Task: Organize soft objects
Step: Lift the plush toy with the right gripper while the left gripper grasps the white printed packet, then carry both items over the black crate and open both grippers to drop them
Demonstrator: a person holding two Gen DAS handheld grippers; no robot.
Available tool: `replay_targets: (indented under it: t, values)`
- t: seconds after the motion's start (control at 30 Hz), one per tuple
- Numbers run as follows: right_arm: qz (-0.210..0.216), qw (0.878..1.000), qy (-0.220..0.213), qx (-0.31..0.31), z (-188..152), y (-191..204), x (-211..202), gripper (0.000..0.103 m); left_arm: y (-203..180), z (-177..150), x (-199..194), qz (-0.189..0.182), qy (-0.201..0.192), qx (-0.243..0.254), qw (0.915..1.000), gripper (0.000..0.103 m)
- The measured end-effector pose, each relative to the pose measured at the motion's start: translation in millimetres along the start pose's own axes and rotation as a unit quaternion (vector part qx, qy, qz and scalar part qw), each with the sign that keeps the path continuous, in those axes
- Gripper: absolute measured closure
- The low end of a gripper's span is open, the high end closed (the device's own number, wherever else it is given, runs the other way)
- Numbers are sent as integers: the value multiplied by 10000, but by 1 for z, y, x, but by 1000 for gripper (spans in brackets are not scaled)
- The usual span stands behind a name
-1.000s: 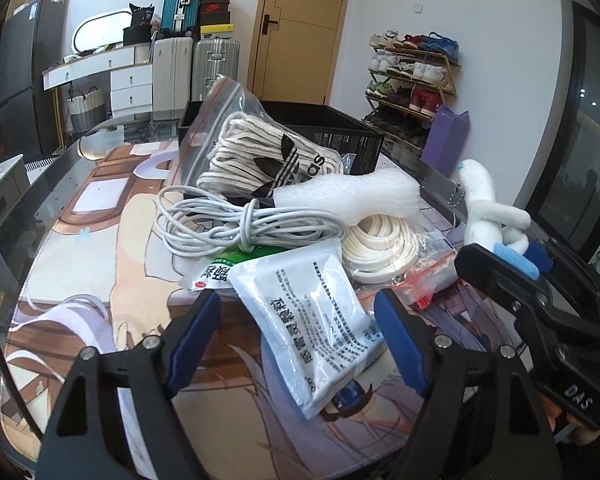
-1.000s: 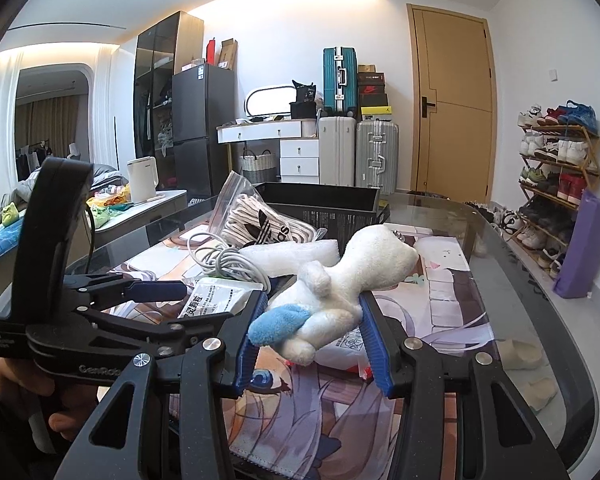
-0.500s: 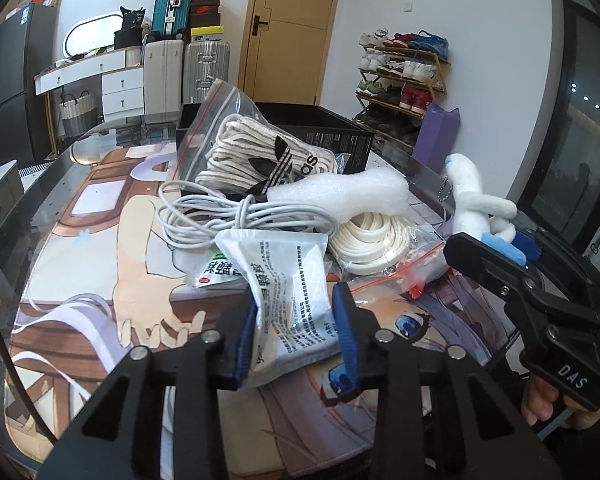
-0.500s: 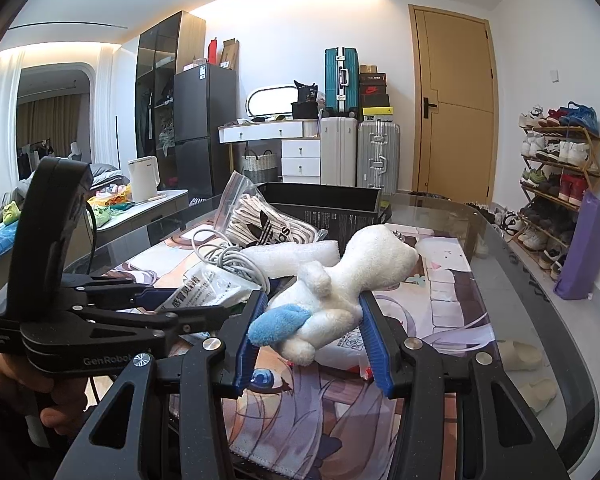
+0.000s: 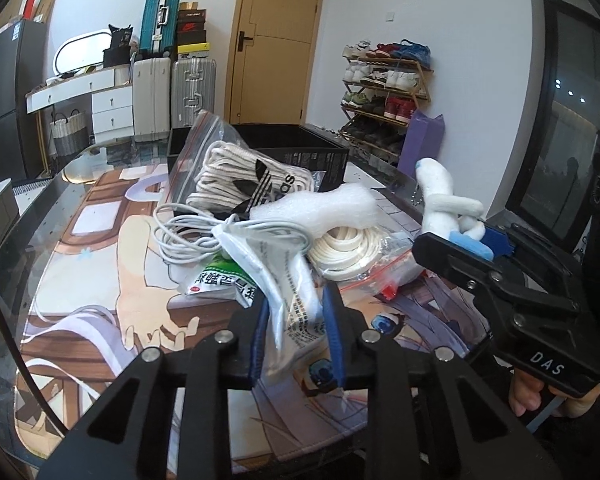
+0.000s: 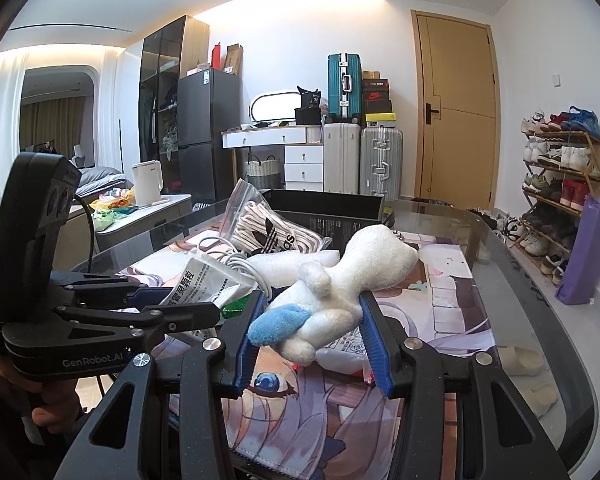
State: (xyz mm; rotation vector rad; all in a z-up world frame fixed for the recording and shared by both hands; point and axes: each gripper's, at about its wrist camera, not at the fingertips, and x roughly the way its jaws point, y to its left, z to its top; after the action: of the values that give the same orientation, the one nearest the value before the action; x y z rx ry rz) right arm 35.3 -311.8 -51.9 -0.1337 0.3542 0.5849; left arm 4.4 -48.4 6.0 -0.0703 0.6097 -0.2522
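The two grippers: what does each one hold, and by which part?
Left gripper, jaws closing: white printed packet, by its near end. Right gripper: plush toy, by its lower body.

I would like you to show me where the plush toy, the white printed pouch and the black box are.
plush toy (image 6: pixel 364 276): right wrist view, on its white body.
white printed pouch (image 5: pixel 296 300): left wrist view, on the printed face between the tongs.
black box (image 5: pixel 316 158): left wrist view, on its front wall.

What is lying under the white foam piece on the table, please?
Under the foam piece a coil of flat white cord shows, in a clear bag. The grey cable runs up to its left end. How far either continues beneath it is covered.
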Motion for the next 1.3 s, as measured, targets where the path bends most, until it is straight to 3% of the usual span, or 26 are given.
replay_targets:
  t: [0.37,0.73,1.0,1.3]
  values:
    - [32,10000,21,-40,0,1,-2,56,11,0,8,-84,134,-251,9996,83]
    - [45,10000,-28,-44,1,1,-6,56,7,-1,-6,-302,-237,-226,9990,100]
    - [64,9999,-67,-39,3,3,-9,56,5,5,-17,-233,-426,-186,9986,101]
    - [234,9994,-201,-180,16,8,-13,56,14,21,-23,80,-614,-193,9979,101]
